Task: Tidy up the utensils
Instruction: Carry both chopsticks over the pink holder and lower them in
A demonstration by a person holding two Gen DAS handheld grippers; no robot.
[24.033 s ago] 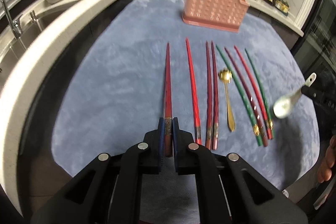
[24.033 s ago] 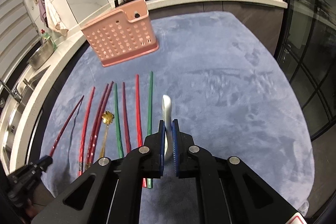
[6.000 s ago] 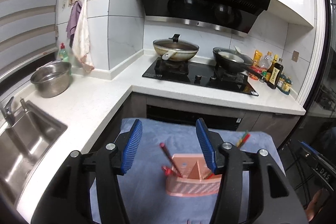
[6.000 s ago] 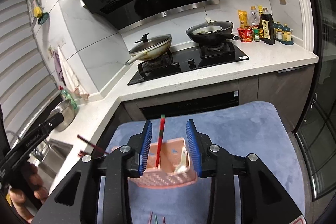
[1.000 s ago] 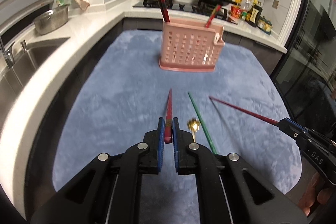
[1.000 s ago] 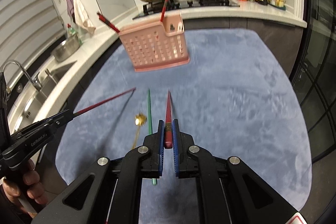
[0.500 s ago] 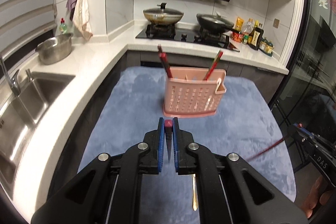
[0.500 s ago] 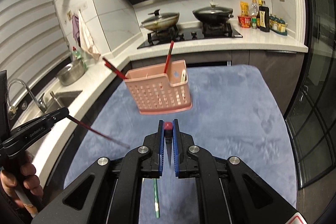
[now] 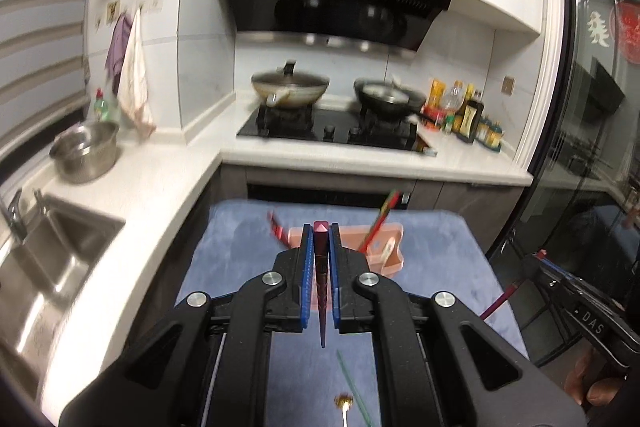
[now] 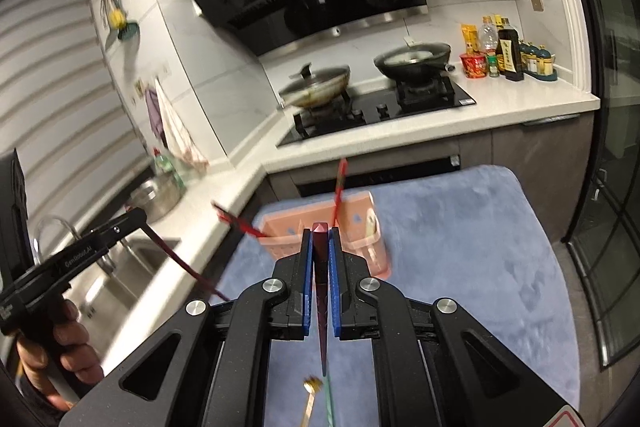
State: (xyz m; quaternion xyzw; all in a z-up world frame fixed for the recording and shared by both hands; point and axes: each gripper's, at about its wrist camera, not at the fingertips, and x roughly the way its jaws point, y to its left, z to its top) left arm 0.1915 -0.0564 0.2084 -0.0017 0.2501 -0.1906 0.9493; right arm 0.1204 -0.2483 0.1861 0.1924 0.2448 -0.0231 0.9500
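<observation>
My left gripper (image 9: 320, 231) is shut on a dark red chopstick (image 9: 322, 291) that hangs tip-down between the blue pads. My right gripper (image 10: 320, 233) is shut on another dark red chopstick (image 10: 322, 307) in the same way. Both are held above the blue mat (image 9: 448, 259), short of the pink basket (image 9: 390, 247) (image 10: 356, 213). In the basket stand red chopsticks (image 9: 276, 227) (image 10: 340, 183) and a white spoon (image 10: 372, 225). A gold spoon (image 9: 344, 403) (image 10: 310, 387) and a green chopstick (image 9: 354, 383) (image 10: 330, 403) lie on the mat below.
A white counter (image 9: 152, 187) wraps the left and far sides, with a sink (image 9: 44, 251), a steel pot (image 9: 86, 155) and a hob with two pans (image 9: 332, 131). Bottles (image 10: 508, 55) stand at the back right. A glass door (image 10: 612, 187) bounds the right.
Both grippers have risen and tipped upward with their chopsticks. The basket now sits just behind the fingertips, and the mat's spoon and green chopstick have dropped to the bottom of view.
</observation>
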